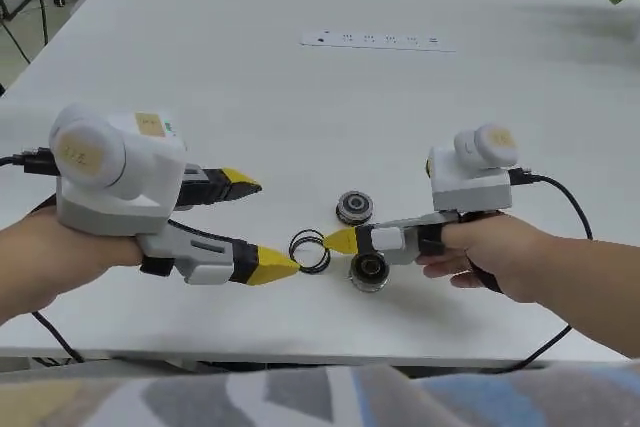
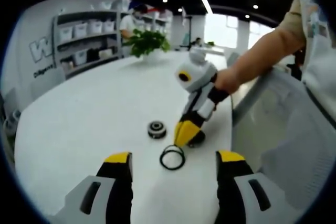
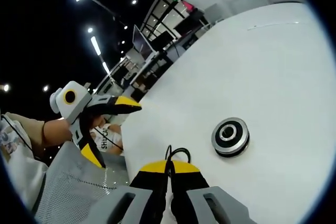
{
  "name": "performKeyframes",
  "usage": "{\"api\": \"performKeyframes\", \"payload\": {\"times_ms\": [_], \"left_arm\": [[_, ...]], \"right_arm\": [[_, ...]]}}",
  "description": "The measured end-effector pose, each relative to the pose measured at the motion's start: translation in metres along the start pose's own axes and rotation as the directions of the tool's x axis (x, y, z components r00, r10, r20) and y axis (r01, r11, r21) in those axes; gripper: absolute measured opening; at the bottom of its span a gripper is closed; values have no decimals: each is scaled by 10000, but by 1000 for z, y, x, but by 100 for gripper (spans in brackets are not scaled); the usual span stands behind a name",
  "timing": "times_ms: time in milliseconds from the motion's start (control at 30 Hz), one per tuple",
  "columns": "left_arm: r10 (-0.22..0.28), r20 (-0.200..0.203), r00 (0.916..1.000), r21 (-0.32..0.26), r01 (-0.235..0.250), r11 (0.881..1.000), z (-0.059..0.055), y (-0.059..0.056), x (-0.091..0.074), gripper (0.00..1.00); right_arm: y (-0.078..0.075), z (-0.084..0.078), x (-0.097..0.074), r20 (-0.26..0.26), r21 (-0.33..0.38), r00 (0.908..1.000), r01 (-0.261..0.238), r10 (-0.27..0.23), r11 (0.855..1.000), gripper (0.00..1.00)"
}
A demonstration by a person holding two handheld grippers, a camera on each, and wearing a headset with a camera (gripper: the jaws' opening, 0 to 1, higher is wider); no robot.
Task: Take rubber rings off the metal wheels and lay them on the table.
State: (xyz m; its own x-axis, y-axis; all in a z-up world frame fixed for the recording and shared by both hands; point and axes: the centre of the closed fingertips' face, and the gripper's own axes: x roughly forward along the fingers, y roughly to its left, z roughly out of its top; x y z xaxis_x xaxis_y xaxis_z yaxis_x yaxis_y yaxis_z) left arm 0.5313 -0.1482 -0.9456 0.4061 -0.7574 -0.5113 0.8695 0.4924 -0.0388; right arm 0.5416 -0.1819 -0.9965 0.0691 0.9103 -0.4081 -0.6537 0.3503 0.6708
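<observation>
Head view: two wheels are seen on the table (image 1: 200, 67) near its front edge, the far wheel (image 1: 354, 207) standing free, the near wheel (image 1: 368, 270) partly covered by the right gripper (image 1: 340, 240). Black rings (image 1: 310, 250), two loops by the look of them, are laid flat and overlapping on the table just left of the near wheel, between the two grippers. Right gripper: jaws clenched, tips touching the right edge of the rings. In the right gripper view a thin black loop is seen coming out from between the tips, so one ring is judged to be nipped and not yet let go. Left gripper (image 1: 265, 227): jaws spread wide, nothing held, tips near the rings but apart from them. Progress, as judged: some rings are already off and down, with one of them awaiting release. A dark band is noted round the far wheel's rim; whether that is rubber left to strip cannot be told. The near wheel's rim is too hidden to be judged. At most the two wheels remain to be checked and stripped.
</observation>
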Motion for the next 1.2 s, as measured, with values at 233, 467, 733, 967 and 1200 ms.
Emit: {"api": "performKeyframes", "payload": {"times_ms": [233, 467, 733, 967, 1200], "left_arm": [[12, -56, 10000, -42, -12, 10000, -2, 0, 0, 64], [0, -115, 9999, -84, -1, 10000, -2, -2, 1, 63], [-35, -145, 9999, -62, 34, 10000, -1, -2, 2, 63], [-15, -236, 9997, -94, 12, 10000, -3, 0, 2, 62], [78, -194, 9998, -148, -81, 9999, 1, 9, 5, 61]], "right_arm": [[-2, -1, 1, -56, 22, 10000, 80, -80, 10000, 0], [-3, -3, 1, -173, -343, 9993, 333, -339, 9989, 3], [-3, -4, 1, -297, -959, 9979, 553, -584, 9939, 12], [-8, 1, -4, -135, -996, 9977, 655, -672, 9929, 15], [-10, 21, -17, 548, -998, 9958, 792, -740, 9918, 16]]}}
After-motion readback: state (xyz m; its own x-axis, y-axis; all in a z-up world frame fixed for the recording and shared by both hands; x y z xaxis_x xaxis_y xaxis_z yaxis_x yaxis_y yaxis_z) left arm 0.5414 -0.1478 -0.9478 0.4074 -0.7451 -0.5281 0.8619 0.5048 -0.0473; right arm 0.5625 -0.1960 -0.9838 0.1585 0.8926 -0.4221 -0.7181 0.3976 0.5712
